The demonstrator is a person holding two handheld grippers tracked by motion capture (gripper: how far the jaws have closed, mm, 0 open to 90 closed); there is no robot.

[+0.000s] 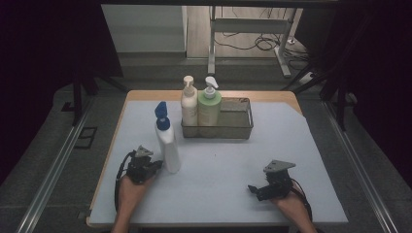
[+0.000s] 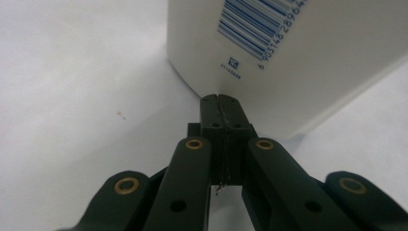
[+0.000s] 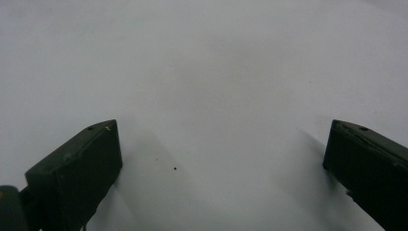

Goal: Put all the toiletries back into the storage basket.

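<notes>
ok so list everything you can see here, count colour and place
white bottle: 1, white with blue cap, upright on the table left of centre, just beyond the shut left jaws
wire basket: 1, grey metal, far middle of the table
cream pump bottle: 1, cream, left end of the basket
green pump bottle: 1, pale green with white pump, in the basket beside the cream one
table: 1, pale top with wood edge
left gripper: 1, black, jaws shut, empty, near left
right gripper: 1, black, jaws open, empty, near right

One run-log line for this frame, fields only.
left gripper: shut, tips at white bottle | right gripper: open, nothing between | wire basket: two pump bottles
</notes>
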